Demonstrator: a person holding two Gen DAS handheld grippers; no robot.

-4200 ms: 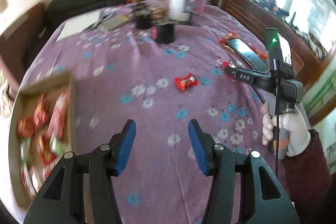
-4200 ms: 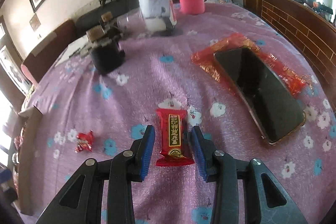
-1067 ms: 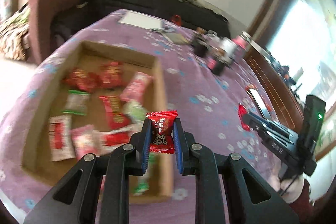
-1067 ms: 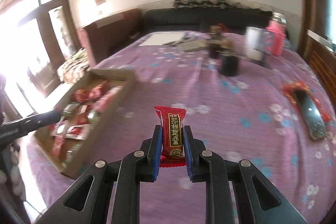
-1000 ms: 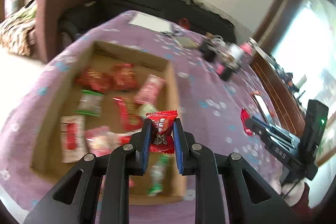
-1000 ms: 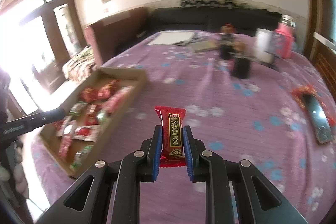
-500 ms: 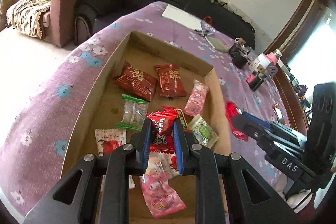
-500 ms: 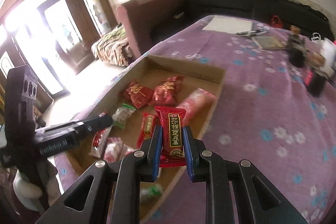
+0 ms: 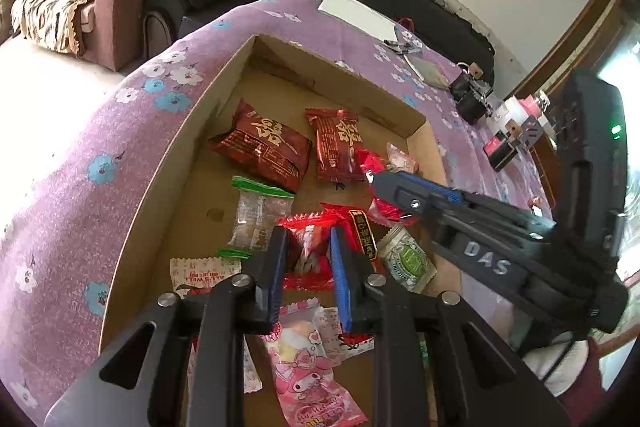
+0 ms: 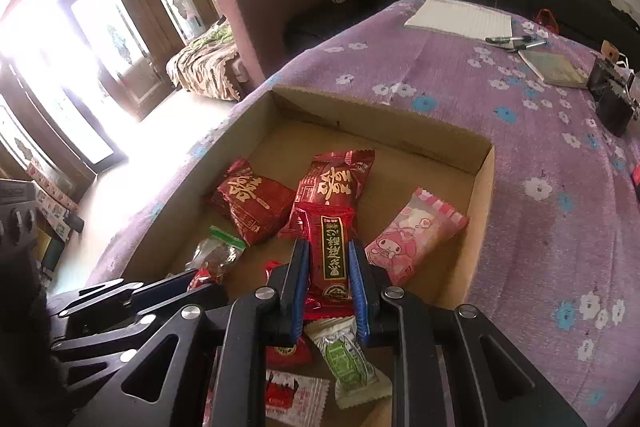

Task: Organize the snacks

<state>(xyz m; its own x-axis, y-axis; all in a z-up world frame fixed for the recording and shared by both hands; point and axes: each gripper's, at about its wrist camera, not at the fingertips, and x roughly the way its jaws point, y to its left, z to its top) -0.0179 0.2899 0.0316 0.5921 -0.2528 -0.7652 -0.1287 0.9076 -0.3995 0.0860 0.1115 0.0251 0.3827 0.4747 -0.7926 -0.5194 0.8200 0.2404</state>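
Item: two light, crinkly wrapped snacks over the cardboard box [image 10: 478, 187]. We pinch each mid-wrapper: left gripper [image 9: 307, 259] holds red candy [image 9: 306, 247]; right gripper [image 10: 328, 263] holds red bar [image 10: 328, 251].

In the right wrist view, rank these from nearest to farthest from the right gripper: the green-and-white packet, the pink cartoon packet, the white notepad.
1. green-and-white packet: in the box, just below the right gripper, under its jaws.
2. pink cartoon packet: in the box, to the right, leaning on the wall.
3. white notepad: outside the box, at the table's far end.
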